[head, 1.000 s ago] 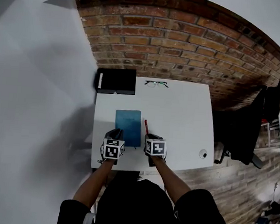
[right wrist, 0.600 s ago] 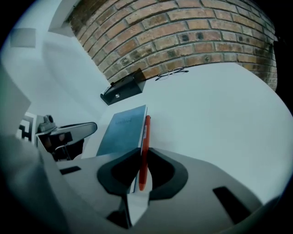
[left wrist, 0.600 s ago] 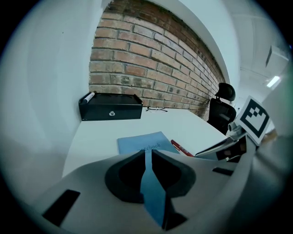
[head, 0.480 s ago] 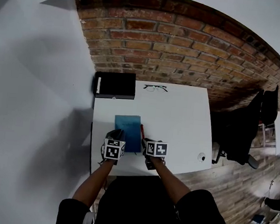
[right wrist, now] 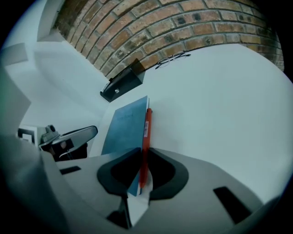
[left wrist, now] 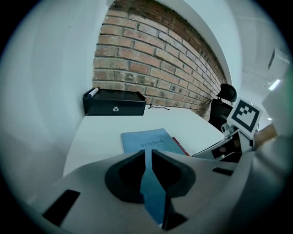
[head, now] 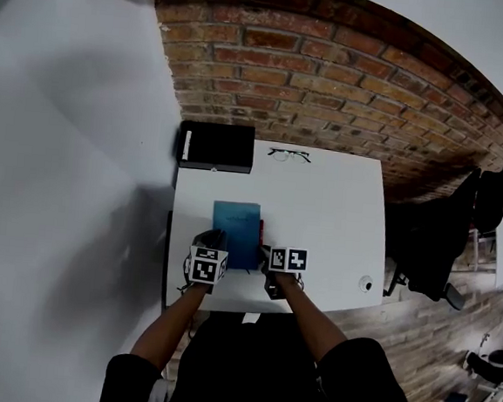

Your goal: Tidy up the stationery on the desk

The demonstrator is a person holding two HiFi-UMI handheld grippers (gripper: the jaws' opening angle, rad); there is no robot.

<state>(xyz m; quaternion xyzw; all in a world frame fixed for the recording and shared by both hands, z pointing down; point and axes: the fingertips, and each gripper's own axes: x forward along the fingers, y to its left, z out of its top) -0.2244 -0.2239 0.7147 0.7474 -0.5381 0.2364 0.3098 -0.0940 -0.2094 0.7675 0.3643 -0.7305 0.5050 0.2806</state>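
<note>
White desk (head: 338, 212) hard against a brick wall (head: 331, 89), and I'm looking steeply down on it.

The blue notebook (head: 236, 225) lies flat in the left half, nearer the front edge than the back. My left gripper (left wrist: 148, 155) sits over its near end with the jaws drawn almost together. Only a thin slit of blue shows between them, so I read it as resting over the cover and not pinching anything.

My right gripper (right wrist: 141, 157) is clamped on the red pen (right wrist: 146, 132). The pen runs away from the jaws and lies right along the notebook's right edge.

I'd call this the gathering step: pen in hand, lined up beside the book. Next, I reckon, the pen needs a home. That means lifting it clear of the notebook's edge without dragging the cover, then carrying it across the desk.

One container: the black box (head: 217, 146) at the back left corner. Its lid is down and it has a small round catch on the front. I can't see the contents. Something pale lies along its left end.

Glasses (head: 289, 154) sit at the back edge, well apart from the rest.
</note>
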